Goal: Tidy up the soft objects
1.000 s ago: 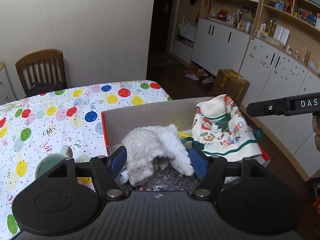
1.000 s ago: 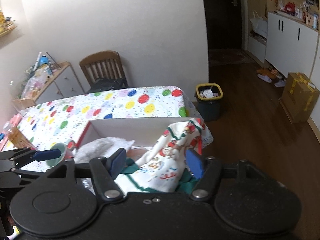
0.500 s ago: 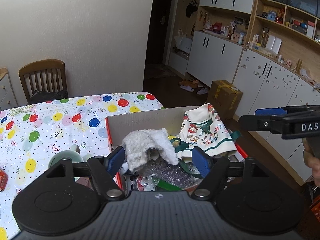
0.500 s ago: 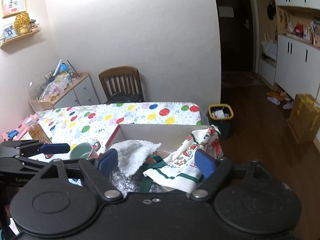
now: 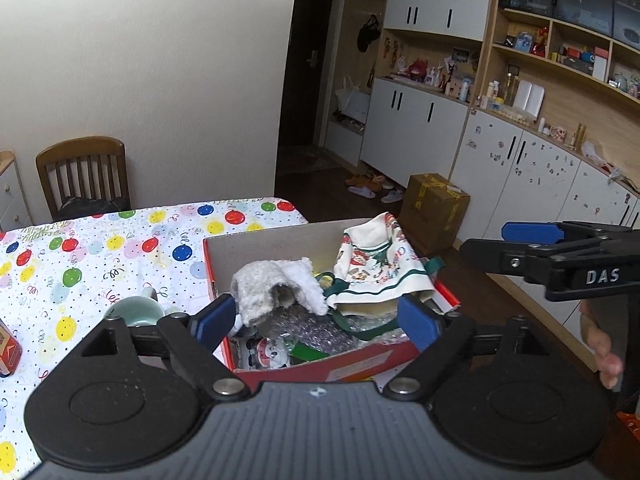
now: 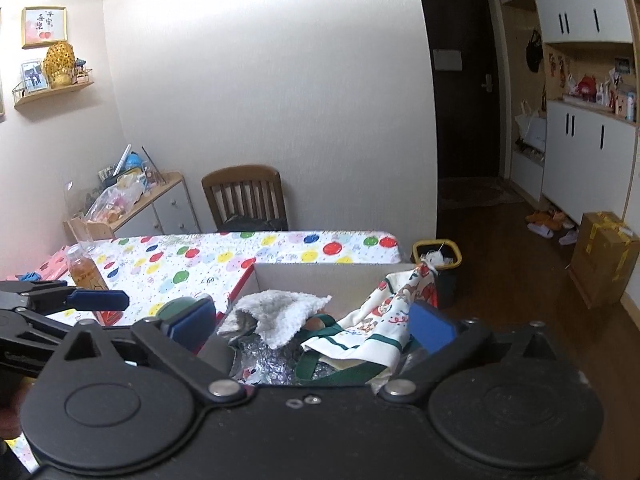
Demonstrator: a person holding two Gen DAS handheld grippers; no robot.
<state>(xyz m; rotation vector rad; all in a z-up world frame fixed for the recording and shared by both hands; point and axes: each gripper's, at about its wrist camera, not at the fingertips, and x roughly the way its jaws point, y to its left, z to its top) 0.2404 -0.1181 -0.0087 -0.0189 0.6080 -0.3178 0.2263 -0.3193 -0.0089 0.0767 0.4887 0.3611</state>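
Note:
A red cardboard box [image 5: 352,360] [image 6: 320,276] stands at the table's near corner. In it lie a fluffy white towel [image 5: 276,286] [image 6: 280,310] and a printed cream cloth with green trim [image 5: 376,264] [image 6: 384,320], draped over the box's right wall. Bubble wrap and small items show beneath them. My left gripper [image 5: 316,318] hovers before the box, its jaws opening, nothing between them. My right gripper [image 6: 312,322] is also back from the box, its jaws opening wide and empty. Each gripper appears at the edge of the other's view.
A pale green mug [image 5: 136,312] stands left of the box on the balloon-print tablecloth [image 5: 80,256]. A bottle [image 6: 84,268] and red carton [image 5: 8,352] are further left. A wooden chair [image 6: 244,196], a bin [image 6: 438,256] and a floor carton [image 5: 434,208] surround the table.
Both grippers have let go of the cloths, widened their jaws and drawn back and up from the box. The towel and printed cloth now rest in the box.

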